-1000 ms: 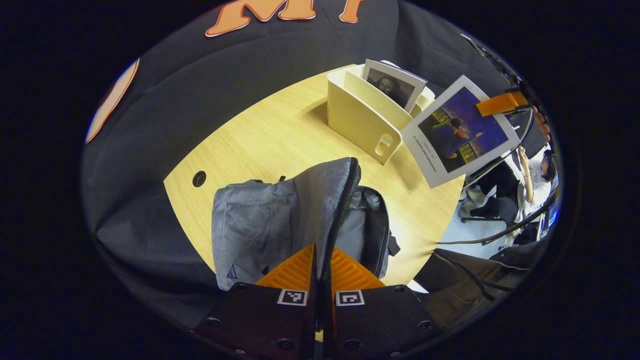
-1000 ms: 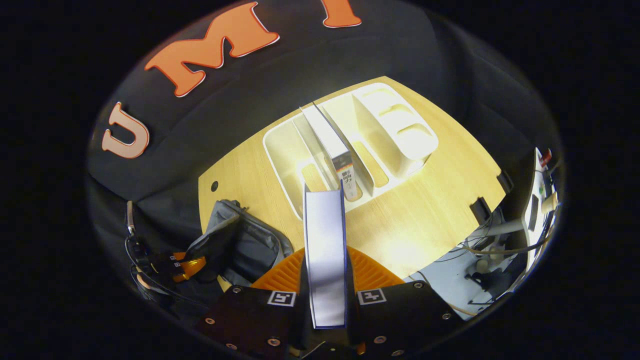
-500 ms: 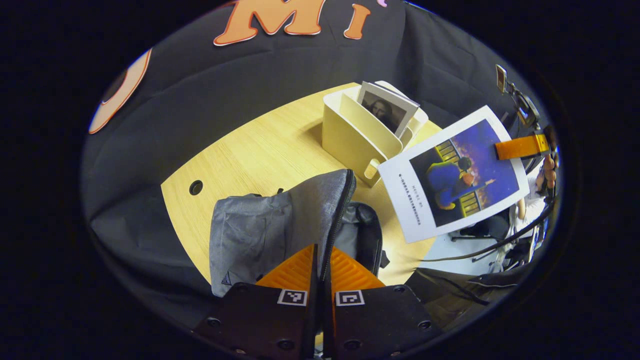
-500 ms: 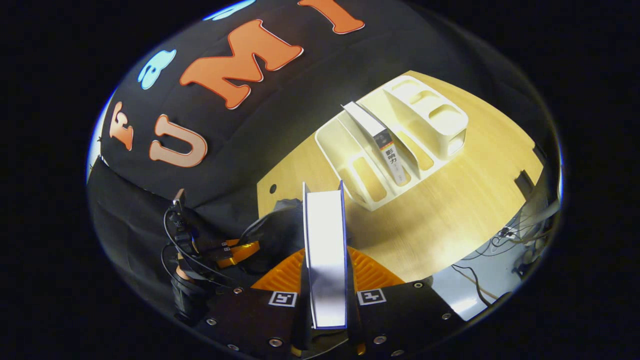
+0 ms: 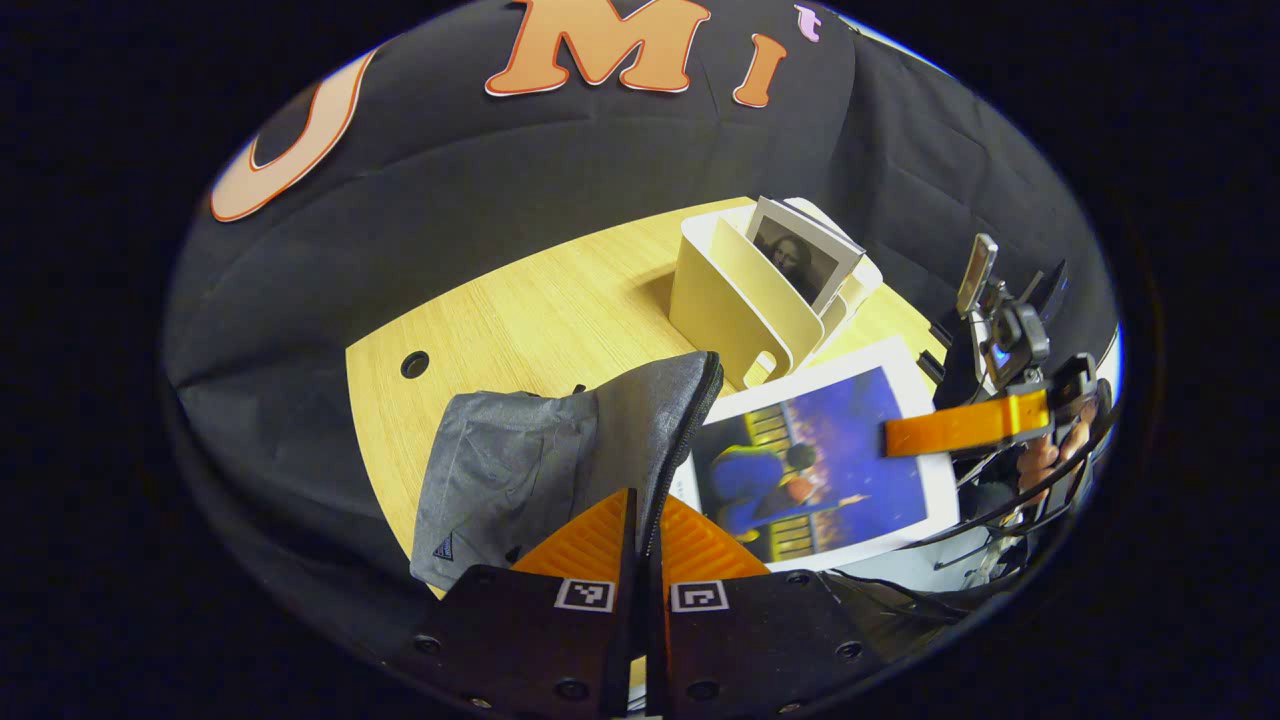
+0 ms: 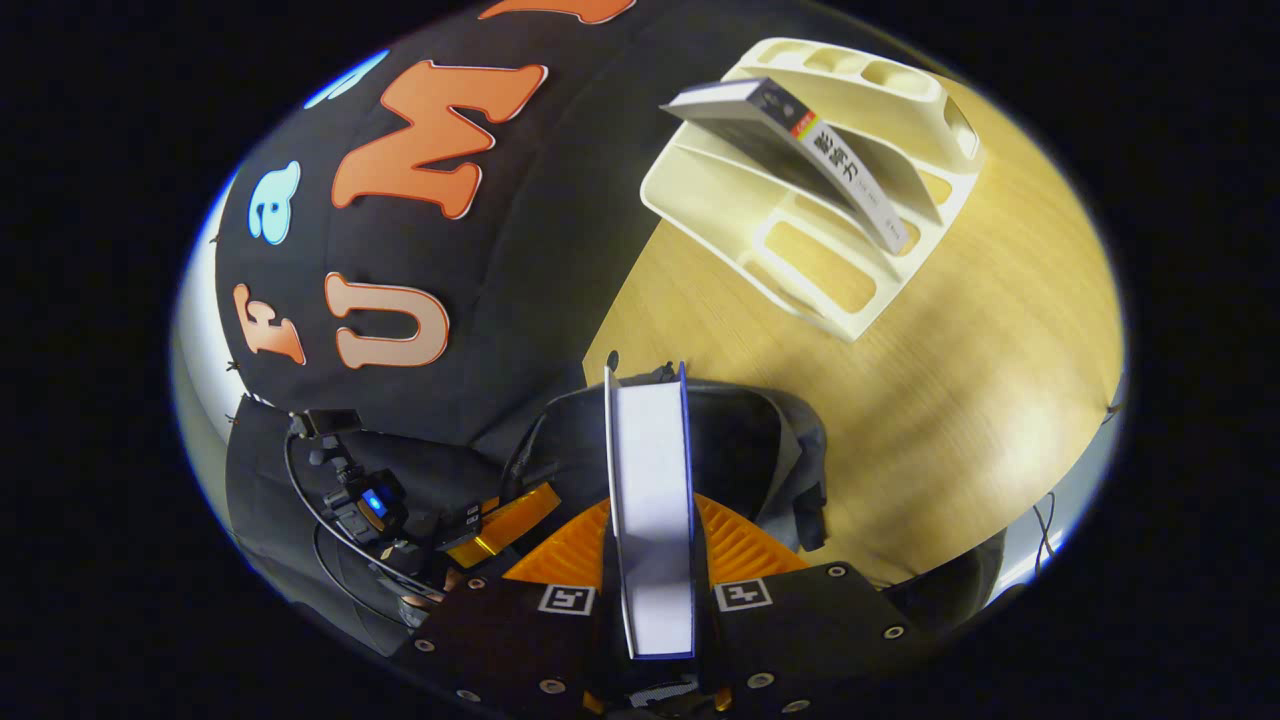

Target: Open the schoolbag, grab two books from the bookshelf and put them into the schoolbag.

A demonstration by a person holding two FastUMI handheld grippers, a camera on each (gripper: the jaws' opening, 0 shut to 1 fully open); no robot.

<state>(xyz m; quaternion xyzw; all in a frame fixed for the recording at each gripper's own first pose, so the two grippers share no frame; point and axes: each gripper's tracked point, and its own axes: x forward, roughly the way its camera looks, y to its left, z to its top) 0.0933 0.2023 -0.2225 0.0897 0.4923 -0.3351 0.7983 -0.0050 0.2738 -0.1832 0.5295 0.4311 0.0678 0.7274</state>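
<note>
A: Where are we in the job?

B: On the first book. Our right hand-held gripper (image 6: 650,545) has its two fingers clamped on the blue-covered book (image 6: 650,480), one finger on each cover, page edges facing the camera. In the left gripper view that book (image 5: 815,460) hangs flat just over the mouth of the schoolbag (image 5: 520,470).

A: And the left hand-held gripper (image 5: 640,530)?

B: Its fingers are pressed together on the zipper edge of the grey flap (image 5: 660,430), holding it up so the bag stays open. The bag lies on the bench (image 5: 520,310), near its front edge.

A: The other book?

B: The second book (image 6: 800,130) leans in the cream bookshelf (image 6: 830,290), well apart from the bag.

A: So what does the next move call for?

B: We judge the book must tip leading edge down into the dark opening (image 6: 740,440) and slide in beside the raised flap. We should keep the flap lifted; if it sags, the book could catch on the zipper rim. Release only once the book is well inside, then go for the shelf.
</note>
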